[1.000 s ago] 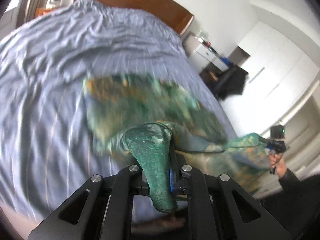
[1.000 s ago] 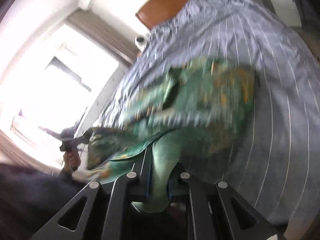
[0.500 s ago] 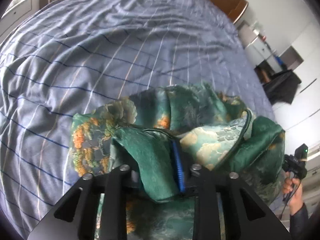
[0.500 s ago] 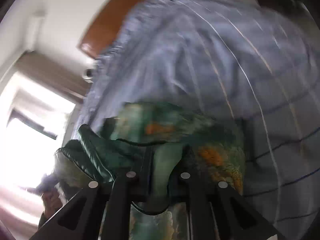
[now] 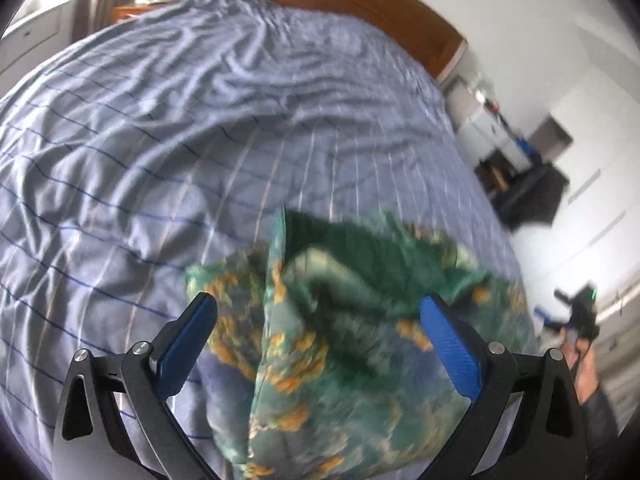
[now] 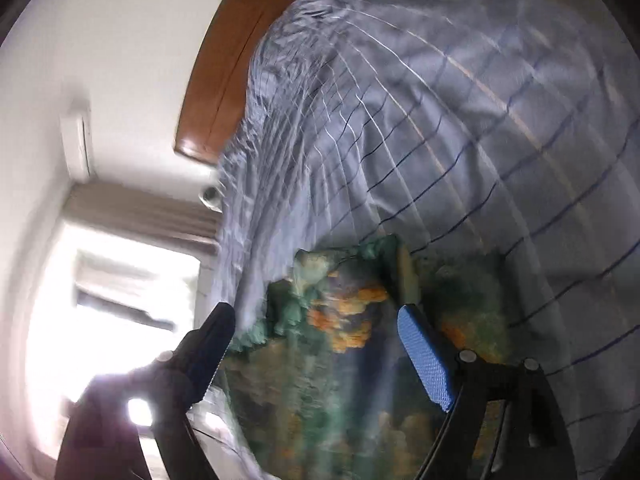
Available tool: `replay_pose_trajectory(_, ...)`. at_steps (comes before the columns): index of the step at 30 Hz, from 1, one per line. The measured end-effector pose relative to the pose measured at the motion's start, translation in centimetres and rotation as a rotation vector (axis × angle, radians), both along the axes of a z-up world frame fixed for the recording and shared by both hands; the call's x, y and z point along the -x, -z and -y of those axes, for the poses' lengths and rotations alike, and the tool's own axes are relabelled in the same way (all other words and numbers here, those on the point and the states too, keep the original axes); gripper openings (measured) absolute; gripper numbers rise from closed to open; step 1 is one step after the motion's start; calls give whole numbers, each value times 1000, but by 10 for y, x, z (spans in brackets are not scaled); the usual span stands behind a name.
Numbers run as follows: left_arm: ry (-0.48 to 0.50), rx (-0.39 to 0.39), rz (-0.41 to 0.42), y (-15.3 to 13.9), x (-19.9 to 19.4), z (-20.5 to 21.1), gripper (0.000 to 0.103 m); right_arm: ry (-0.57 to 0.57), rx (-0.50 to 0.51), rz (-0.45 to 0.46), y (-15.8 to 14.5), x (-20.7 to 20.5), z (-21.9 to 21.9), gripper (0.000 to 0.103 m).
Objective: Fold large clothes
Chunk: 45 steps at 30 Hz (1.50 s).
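Note:
A green garment with an orange and pale floral print [image 5: 352, 320] lies bunched and folded over on the blue striped bedspread [image 5: 200, 128], near the bed's foot. My left gripper [image 5: 320, 312] is open above it, jaws wide apart, holding nothing. In the right wrist view the same garment [image 6: 352, 340] lies below my right gripper [image 6: 316, 320], which is also open and empty. The right gripper also shows at the far right of the left wrist view [image 5: 580, 312], in a hand.
A wooden headboard [image 5: 340, 12] stands at the bed's far end. A white nightstand [image 5: 488, 120] and a dark chair [image 5: 532, 196] stand to the right of the bed. A bright window with curtains [image 6: 120, 280] is on the other side.
Both grippers have opened and let go of the garment. It has dropped onto the bedspread and both grippers have drawn back above it.

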<state>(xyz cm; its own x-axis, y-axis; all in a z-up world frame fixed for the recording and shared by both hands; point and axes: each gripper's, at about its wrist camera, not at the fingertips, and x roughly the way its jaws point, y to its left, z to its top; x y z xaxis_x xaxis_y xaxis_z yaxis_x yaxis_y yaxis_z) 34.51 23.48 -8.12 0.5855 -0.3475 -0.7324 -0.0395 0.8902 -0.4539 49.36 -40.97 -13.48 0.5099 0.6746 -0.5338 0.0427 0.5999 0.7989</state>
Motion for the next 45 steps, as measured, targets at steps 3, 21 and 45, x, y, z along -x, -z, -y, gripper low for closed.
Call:
replay_pose_trajectory(3,53,-78,-87,25,-24,28,100,-111,287,31,-4,-2,-30,85)
replay_pose_trajectory(21,-236,-327,48,12,-65,53,9,28,947,393,-71,0,-120,13)
replay_pose_trajectory(45,-212,-270,37,61,-21,33,102,-33,897,87,61,-48,-110,26)
